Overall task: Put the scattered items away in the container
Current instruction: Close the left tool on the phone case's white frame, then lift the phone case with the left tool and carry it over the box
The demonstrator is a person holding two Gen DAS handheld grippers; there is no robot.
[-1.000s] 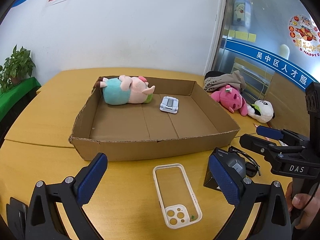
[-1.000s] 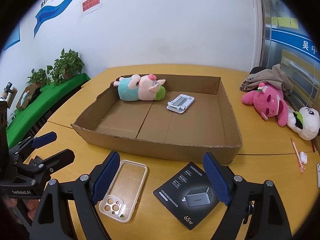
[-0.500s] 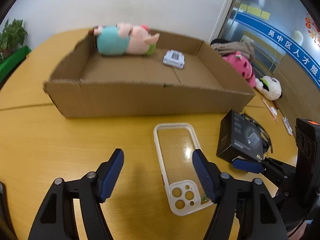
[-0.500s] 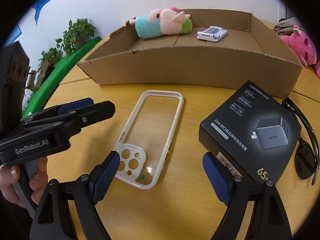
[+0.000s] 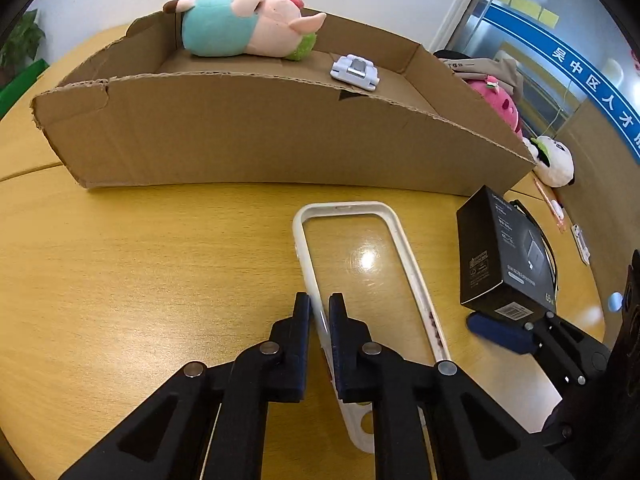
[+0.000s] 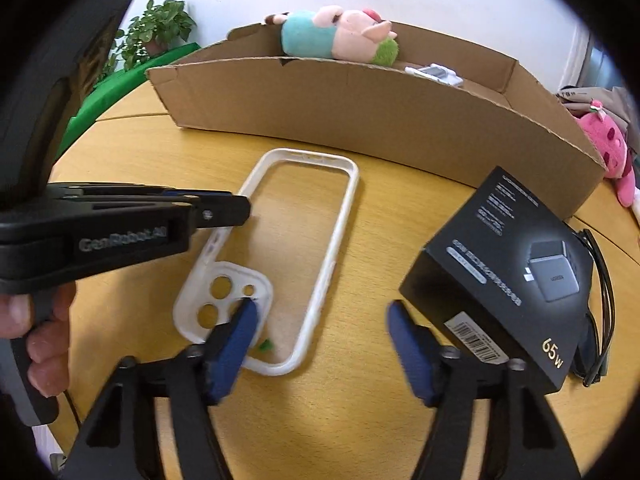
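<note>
The left hand-held gripper (image 5: 319,312) was clamped on the left rim of the white clear-backed phone case (image 5: 360,256) lying on the yellow wooden counter (image 5: 140,264). The right hand-held gripper (image 6: 320,320) was closing, its right pad beside the black cardboard charger box (image 6: 504,272), before the shallow brown cardboard box (image 5: 260,136).

We have brought both grippers down close to the table (image 5: 120,264). Our left gripper (image 5: 319,312), wide open before, now pinches the case (image 5: 404,248) rim; our right gripper (image 6: 320,320) is closing, its right finger now against the black box (image 6: 508,264).
</note>
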